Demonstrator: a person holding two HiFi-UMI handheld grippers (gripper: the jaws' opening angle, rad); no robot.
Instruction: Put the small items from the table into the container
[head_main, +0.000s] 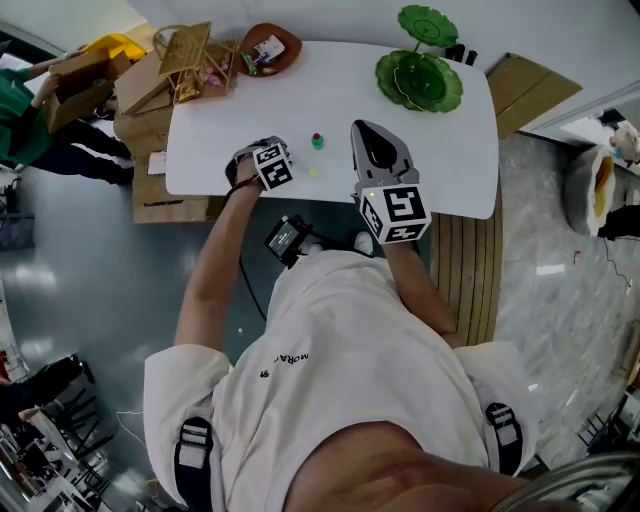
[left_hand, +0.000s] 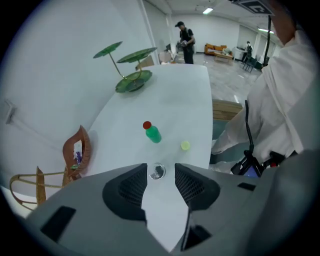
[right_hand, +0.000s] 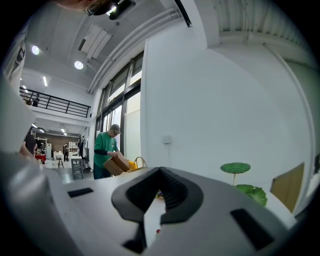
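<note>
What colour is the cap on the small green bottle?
Red cap, clearest in the left gripper view.

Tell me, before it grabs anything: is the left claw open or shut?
Open: the left claw has its jaws apart, white table showing between them.

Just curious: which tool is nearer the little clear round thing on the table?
Left. The left tool hangs right over the clear round thing, jaws apart; the right tool is off to the side.
</note>
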